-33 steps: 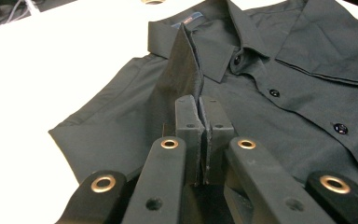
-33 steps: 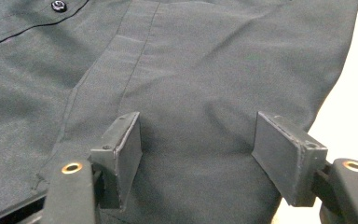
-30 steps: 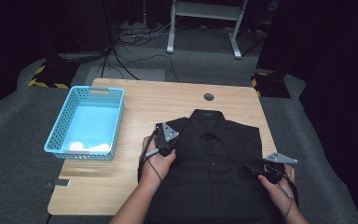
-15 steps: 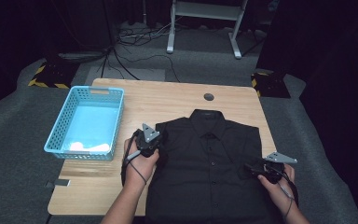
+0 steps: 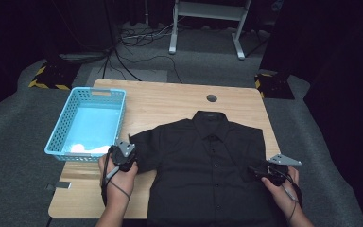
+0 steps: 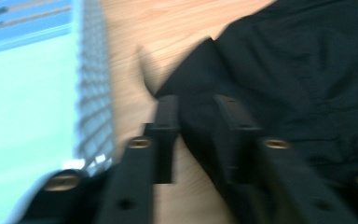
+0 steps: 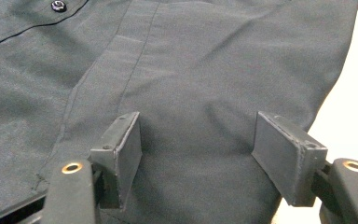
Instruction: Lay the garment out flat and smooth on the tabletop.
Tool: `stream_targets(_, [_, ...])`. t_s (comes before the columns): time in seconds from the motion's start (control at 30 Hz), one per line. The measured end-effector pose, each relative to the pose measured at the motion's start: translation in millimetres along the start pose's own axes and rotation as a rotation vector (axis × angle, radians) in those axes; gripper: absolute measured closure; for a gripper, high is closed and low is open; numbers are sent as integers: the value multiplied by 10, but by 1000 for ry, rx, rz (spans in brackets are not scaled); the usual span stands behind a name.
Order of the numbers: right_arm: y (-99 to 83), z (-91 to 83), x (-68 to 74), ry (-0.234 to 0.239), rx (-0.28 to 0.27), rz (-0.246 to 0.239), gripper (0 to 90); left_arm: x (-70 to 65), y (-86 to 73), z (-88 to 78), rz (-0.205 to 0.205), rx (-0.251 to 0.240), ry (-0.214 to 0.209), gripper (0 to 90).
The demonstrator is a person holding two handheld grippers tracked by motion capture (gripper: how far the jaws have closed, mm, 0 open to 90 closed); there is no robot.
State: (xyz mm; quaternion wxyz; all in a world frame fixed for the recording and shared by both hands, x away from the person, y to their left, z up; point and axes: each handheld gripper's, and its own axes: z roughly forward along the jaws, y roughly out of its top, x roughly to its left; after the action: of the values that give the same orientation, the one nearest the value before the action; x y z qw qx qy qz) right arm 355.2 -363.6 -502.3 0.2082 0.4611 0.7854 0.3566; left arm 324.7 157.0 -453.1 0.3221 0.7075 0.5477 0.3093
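Low in the middle of the high view, the black shirt (image 5: 212, 161) lies flat, collar toward the top. Its sleeve tip points left, between the left gripper (image 5: 123, 156) jaws (just opened, unpinched). The right gripper (image 5: 260, 171) rests parted on the far hem.

A light wooden table (image 5: 170, 101) with rounded corners stands on grey carpet. A black short-sleeved shirt (image 5: 212, 165) lies spread flat on its near right half, collar toward the far side. A light blue mesh basket (image 5: 61, 127) sits on the left edge. A small round hole (image 5: 211, 98) marks the far middle
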Motion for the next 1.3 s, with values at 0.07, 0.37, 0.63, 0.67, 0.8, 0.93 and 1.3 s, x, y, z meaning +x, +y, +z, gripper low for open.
stream_targets(0.07, [0,0,0,0,0,0,327,-9,-27,-46,-15,-22,-27,564])
stream_targets(0.37, [5,3,-8,5,1,-3,327,-475,-10,-50,86,-61,-226,437])
stream_targets(0.63, [66,-36,-26,60,36,-18,350,-925,-86,-16,182,-48,-386,427])
stream_targets(0.67, [82,-42,-15,62,33,-24,350,-966,-95,1,198,-41,-397,427])
stream_targets(0.8, [207,-65,66,75,28,-61,358,-1124,-176,96,235,-2,-424,409])
stream_targets(0.93, [345,-23,141,93,53,-94,354,-1185,-247,162,266,43,-433,390])
stream_targets(1.3, [556,283,261,123,139,-124,330,-1137,-281,238,245,95,-398,480])
